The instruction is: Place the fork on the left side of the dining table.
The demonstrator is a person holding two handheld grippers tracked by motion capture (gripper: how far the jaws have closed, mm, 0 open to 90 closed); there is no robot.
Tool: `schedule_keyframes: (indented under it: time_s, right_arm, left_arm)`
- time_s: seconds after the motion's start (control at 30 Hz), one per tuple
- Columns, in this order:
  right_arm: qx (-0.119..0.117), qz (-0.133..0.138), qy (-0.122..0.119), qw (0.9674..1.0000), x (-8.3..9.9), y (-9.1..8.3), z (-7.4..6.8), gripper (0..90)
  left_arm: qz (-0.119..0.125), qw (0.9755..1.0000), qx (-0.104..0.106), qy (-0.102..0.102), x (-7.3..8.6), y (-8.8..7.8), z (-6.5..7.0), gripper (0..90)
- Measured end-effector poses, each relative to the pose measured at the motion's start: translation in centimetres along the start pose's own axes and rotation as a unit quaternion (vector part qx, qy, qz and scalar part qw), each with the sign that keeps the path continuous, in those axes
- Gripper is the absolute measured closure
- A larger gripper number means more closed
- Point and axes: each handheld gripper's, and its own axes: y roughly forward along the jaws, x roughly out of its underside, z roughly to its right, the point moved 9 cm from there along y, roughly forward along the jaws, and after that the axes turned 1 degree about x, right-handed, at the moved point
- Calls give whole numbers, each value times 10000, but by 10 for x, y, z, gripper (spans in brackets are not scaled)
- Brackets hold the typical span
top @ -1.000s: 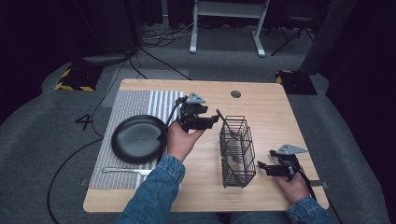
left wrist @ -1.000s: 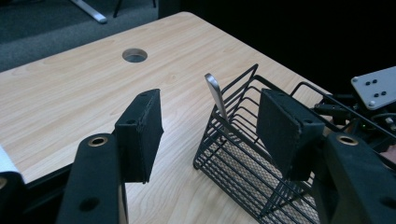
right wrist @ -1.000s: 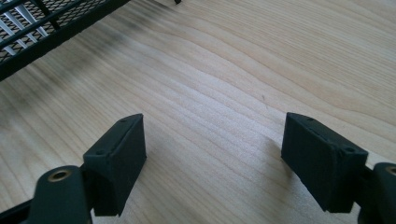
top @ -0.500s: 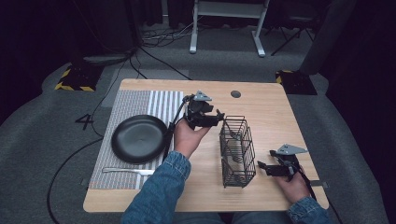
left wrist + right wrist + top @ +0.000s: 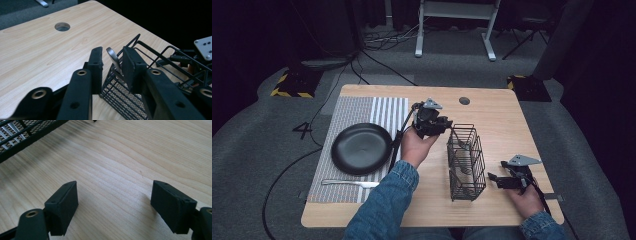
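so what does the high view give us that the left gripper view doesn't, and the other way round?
High view alone: the black plate on the striped mat, a utensil below it, both forearms. Left gripper view alone: a metal utensil handle sticking up at the wire basket's end, between the left hand-held gripper's open jaws. Both: basket, table hole, right hand-held gripper.

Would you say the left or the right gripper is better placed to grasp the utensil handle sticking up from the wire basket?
Left: the left gripper already brackets the utensil handle at the wire basket, while the right gripper sits open over bare table.
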Motion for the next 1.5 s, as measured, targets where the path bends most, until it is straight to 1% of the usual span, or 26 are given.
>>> schedule_keyframes:
  time_s: [0.1,0.17,0.3,0.33,0.47,0.57,0.63,0.67,0.83,0.87,1.07,1.13,1.17,1.2,1.23,1.27,1.4,1.43,1.47,1.5]
  right_arm:
    - [1,1,-1,10000,0,0,0,221]
    - [0,1,-1,10000,0,0,0,221]
    - [0,1,0,10000,0,0,0,221]
    - [0,1,0,10000,0,0,0,221]
    - [-1,1,1,10000,0,0,0,221]
    - [2,0,3,10000,0,0,0,221]
    - [3,0,6,10000,0,0,0,221]
    - [3,0,5,10000,0,0,0,221]
    - [0,-2,10,10000,0,0,0,221]
    - [-1,-2,10,10000,0,0,0,221]
    - [-1,0,13,10000,0,0,0,221]
    - [-2,-1,14,10000,0,0,0,221]
    - [-2,-1,15,10000,0,0,0,222]
    - [-1,0,13,10000,0,0,0,221]
    - [-3,-1,15,10000,0,0,0,221]
    - [-1,-1,13,10000,0,0,0,221]
    - [-3,-1,14,10000,0,0,0,221]
    - [-2,0,14,10000,0,0,0,222]
    - [-1,-1,13,10000,0,0,0,221]
    - [-2,0,13,10000,0,0,0,221]
  left_arm:
    - [-10,10000,43,26,0,-2,1,759]
    - [-17,10000,45,6,0,-2,2,767]
    - [-36,9998,172,-94,0,-3,3,796]
    - [-36,9998,172,-94,0,-3,3,798]
    - [-19,9991,355,-210,-1,-5,9,817]
    - [-19,9986,474,-225,-3,-6,14,834]
    - [-25,9988,443,-207,-3,-7,15,838]
    - [-14,9992,389,-76,-6,-9,18,864]
    - [44,9994,348,60,-13,-19,26,865]
    - [44,9994,323,125,-15,-21,28,865]
    - [185,9992,239,250,-30,-46,34,865]
    - [224,9992,156,303,-35,-55,35,865]
    - [224,9992,156,303,-35,-55,35,865]
    - [264,9991,90,320,-40,-64,35,865]
    - [264,9991,90,320,-40,-64,35,865]
    - [334,9989,51,311,-44,-73,34,864]
    - [435,9987,26,280,-51,-90,33,865]
    - [435,9987,26,280,-51,-90,33,865]
    - [488,9984,-26,300,-54,-98,32,865]
    - [504,9982,-55,318,-55,-101,31,865]
